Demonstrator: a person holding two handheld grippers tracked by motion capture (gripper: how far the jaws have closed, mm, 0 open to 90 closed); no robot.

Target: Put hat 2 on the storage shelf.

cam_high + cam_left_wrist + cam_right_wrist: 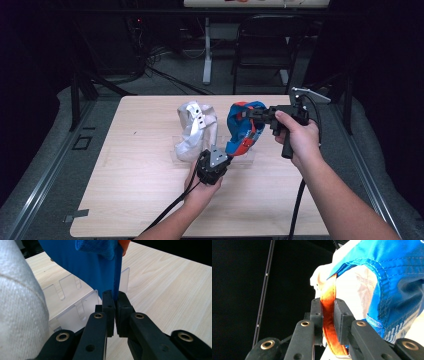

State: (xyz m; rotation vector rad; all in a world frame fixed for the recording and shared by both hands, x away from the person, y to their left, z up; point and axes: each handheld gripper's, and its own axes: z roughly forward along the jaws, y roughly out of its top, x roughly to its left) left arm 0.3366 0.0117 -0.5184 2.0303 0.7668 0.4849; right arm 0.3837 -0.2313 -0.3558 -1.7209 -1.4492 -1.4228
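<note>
Dark floor, trailing cables and a black chair [260, 45] fill the top of the high view behind a pale wooden table [135, 200]. At the table's centre a clear slotted acrylic rack [75, 312] stands, largely hidden by a white cap [196, 130] and a blue cap [244, 127] with an orange trim; exactly how either cap sits on the rack is hard to make out. The left gripper [214, 165], just below the blue cap in the frame, has its jaws pinched narrow on the cap's thin blue edge, which in the left gripper view rises from the jaw tips. The right gripper [260, 116] reaches in from the right of the frame, jaws clamped on the orange strap [329, 322] of the same cap. In the right gripper view the strap's lower end is cut off by the frame, with blackness at left.
</note>
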